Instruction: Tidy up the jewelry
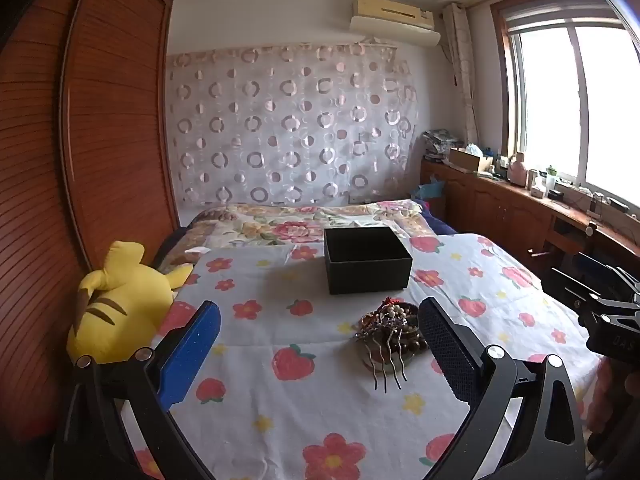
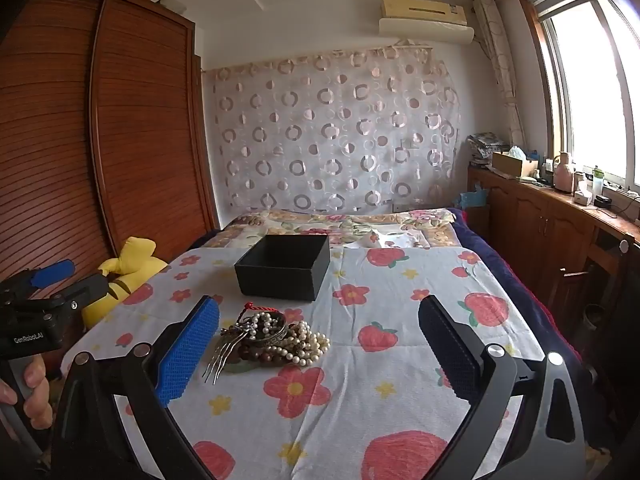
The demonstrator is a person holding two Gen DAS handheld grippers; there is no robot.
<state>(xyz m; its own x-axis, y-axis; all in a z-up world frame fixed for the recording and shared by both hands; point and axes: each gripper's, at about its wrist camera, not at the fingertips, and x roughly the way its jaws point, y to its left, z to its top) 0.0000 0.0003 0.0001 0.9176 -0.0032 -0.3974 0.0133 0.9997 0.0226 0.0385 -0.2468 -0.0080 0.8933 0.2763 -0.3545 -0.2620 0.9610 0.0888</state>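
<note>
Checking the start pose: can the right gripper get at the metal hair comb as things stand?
Probably yes. The right gripper is wide open, and the hair comb lies at the near left edge of the jewelry pile, uncovered.

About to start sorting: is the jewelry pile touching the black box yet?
Apart. The right wrist view shows a strip of bare bedsheet between the jewelry pile and the black box.

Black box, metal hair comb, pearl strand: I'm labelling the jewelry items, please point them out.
Black box (image 2: 280, 280): right wrist view, front wall.
Metal hair comb (image 1: 386, 364): left wrist view, prongs.
Pearl strand (image 2: 310, 346): right wrist view, heaped beads.
</note>
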